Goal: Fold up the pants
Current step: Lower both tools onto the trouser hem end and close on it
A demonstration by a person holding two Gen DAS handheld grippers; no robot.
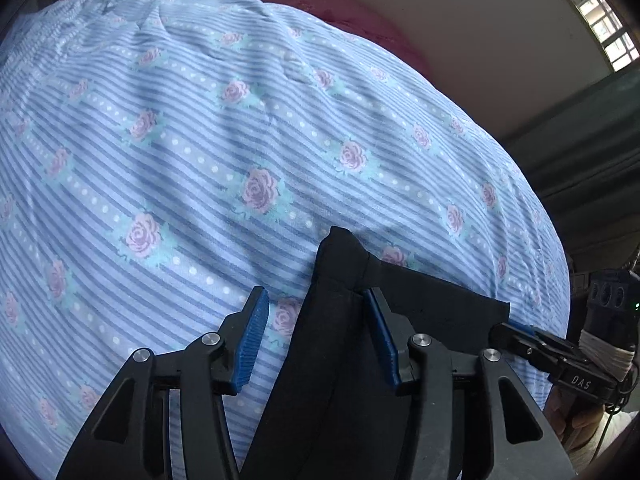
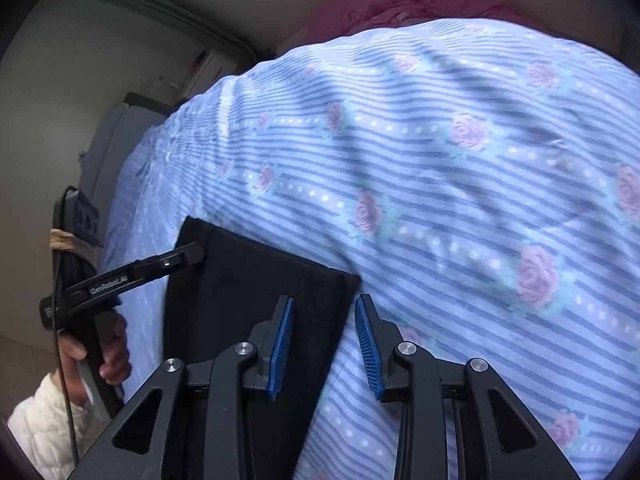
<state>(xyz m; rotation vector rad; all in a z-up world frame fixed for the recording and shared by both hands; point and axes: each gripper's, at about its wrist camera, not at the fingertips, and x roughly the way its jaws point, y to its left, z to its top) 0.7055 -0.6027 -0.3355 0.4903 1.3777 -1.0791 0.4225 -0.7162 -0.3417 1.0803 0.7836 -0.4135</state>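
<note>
The black pants (image 1: 340,344) lie on a blue striped, rose-patterned bedsheet (image 1: 200,140). In the left wrist view my left gripper (image 1: 316,304) is open, with the pants' edge standing between its blue pads. My right gripper's tip (image 1: 516,330) touches the pants' far corner. In the right wrist view my right gripper (image 2: 324,308) is open, straddling the corner of the flat black pants (image 2: 248,292). My left gripper's tip (image 2: 192,256) rests at the pants' other corner.
A pink pillow (image 2: 400,8) lies at the head of the bed. The bed's edge runs at the left of the right wrist view, with grey furniture (image 2: 116,140) beside it. A window (image 1: 592,12) shows at upper right.
</note>
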